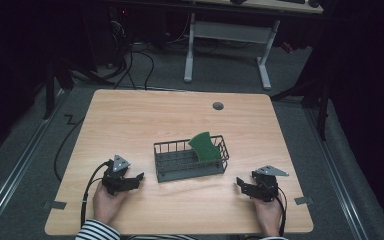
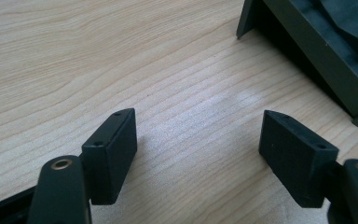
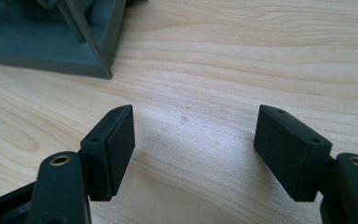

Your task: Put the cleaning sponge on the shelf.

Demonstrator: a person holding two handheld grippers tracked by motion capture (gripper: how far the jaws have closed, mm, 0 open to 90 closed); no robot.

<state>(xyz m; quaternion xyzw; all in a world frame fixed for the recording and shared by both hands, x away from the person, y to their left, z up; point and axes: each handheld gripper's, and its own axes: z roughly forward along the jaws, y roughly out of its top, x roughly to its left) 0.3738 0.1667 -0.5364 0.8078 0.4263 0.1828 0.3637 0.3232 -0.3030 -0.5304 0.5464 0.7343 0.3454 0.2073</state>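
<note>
1. Left gripper (image 1: 130, 180) rests low on the desk (image 1: 130, 120), jaws apart, aimed at the rack (image 1: 190, 172).
2. Right gripper (image 1: 245, 186) mirrors it, jaws apart.
3. The rack stands between them, holding a tilted green plate (image 1: 205, 146).

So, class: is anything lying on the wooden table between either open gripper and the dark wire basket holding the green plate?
Nothing visible does. Bare wooden table lies between the left gripper and the dark wire basket, and likewise between the right gripper and it. The green plate leans inside the basket's right end.
</note>
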